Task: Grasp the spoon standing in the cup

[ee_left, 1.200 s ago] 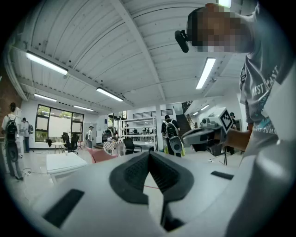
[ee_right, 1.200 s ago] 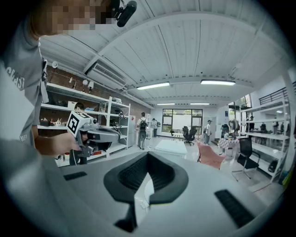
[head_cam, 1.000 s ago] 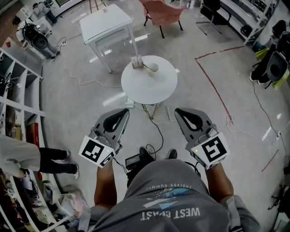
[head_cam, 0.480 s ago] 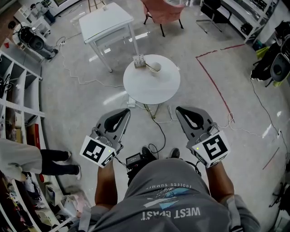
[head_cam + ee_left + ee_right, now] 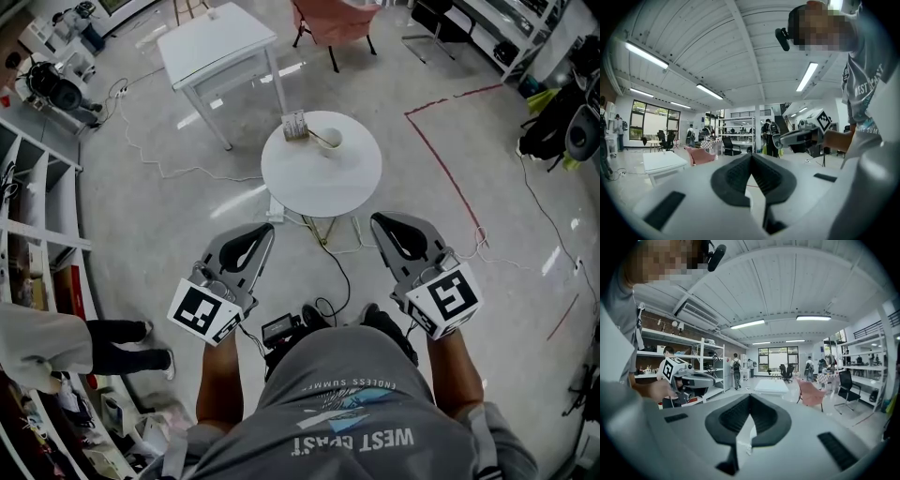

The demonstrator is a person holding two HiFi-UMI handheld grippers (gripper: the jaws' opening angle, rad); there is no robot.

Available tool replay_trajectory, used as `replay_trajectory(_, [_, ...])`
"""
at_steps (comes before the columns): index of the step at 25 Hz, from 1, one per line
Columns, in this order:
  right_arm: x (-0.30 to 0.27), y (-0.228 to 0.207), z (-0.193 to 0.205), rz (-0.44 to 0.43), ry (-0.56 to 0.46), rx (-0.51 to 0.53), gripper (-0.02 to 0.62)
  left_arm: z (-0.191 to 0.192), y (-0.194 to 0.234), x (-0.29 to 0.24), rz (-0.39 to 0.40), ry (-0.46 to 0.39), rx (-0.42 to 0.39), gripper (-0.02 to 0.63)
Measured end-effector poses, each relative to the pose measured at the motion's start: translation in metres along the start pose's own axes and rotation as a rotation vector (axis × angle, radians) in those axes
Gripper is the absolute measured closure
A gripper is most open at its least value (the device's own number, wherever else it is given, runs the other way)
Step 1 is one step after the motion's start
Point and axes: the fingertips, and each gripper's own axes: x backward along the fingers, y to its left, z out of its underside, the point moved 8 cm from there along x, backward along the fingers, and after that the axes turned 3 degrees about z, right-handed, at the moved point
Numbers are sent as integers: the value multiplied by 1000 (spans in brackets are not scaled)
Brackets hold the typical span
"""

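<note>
While both grippers hang low in the frame, well short of it, the round table [image 5: 323, 183] stands at upper centre of the head view. Left gripper [image 5: 266, 229] and right gripper [image 5: 377, 219]: each pair of jaws pressed together, nothing between them. Cup [image 5: 329, 140] sits near the table's far edge, just beside a small box [image 5: 295, 125]. Spoon [image 5: 319, 137] stands in the cup, handle leaning toward the upper left, long axis slanted, as far as so small a shape shows. Cup lies ahead, between the two grippers; the right one looks slightly nearer. Its jaws would need to open first.
</note>
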Motion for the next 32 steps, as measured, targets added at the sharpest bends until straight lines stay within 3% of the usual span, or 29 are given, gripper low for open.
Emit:
replay_trajectory(11, [-19,-15,0,27,22,-9,594,7,17,-17,24,-6,22,604])
replay_trajectory(21, [-53,-73,-4,-64,18,-16,594,1,34,-66,-46,24,35,604])
replay_trajectory(26, [-74,-110,-11,-127,-49,1,594,-2,41,-96,-90,36,42,604])
replay_trajectory(32, [-86,-150,-10,-180,-58,0,594,-6,42,-129,-140,56,41,604])
